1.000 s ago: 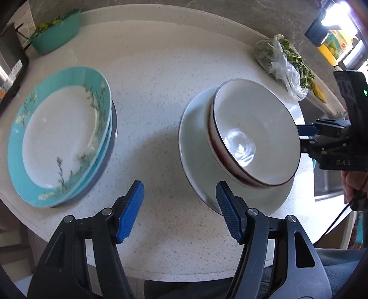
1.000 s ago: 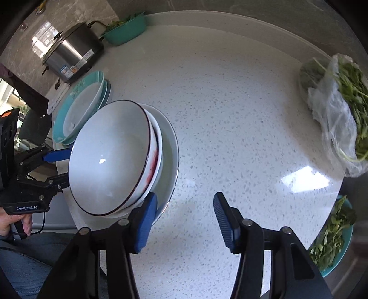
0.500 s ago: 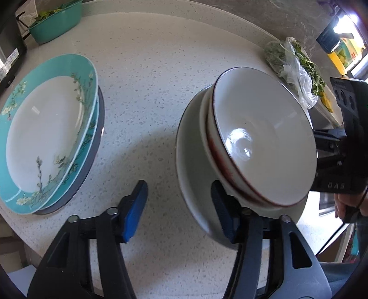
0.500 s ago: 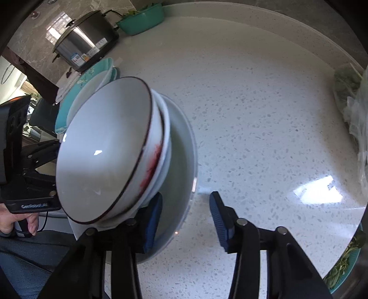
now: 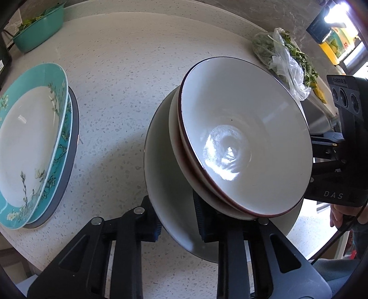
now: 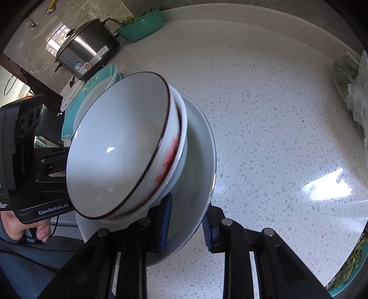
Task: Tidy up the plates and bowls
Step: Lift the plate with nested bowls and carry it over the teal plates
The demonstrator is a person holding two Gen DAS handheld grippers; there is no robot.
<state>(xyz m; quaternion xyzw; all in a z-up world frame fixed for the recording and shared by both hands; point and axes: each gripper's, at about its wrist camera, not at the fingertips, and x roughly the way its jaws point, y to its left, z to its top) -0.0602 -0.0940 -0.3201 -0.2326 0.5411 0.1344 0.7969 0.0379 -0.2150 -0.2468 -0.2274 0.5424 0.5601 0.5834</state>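
A white plate (image 5: 165, 184) (image 6: 197, 161) on the speckled round table carries two nested white bowls with dark red rims, the top bowl (image 5: 241, 138) (image 6: 119, 149) inside the lower one. A red smear marks the bowl's side (image 6: 170, 158). My left gripper (image 5: 177, 220) straddles the plate's near rim, one pad outside and one inside under the bowls. Its jaws are closing and the pads touch the plate. My right gripper (image 6: 187, 223) holds the opposite rim the same way, also closing. Two teal flowered plates (image 5: 30, 142) (image 6: 96, 80) are stacked to the left.
A teal basin of greens (image 5: 39, 27) (image 6: 142, 20) and a steel rice cooker (image 6: 85, 53) stand at the far edge. A plastic bag of greens (image 5: 285, 57) (image 6: 354, 87) lies at the right. Another teal dish of greens (image 6: 349, 264) sits near the table edge.
Both grippers have come down and in toward the white plate. Their jaws have narrowed from wide open to gripping its rim on opposite sides.
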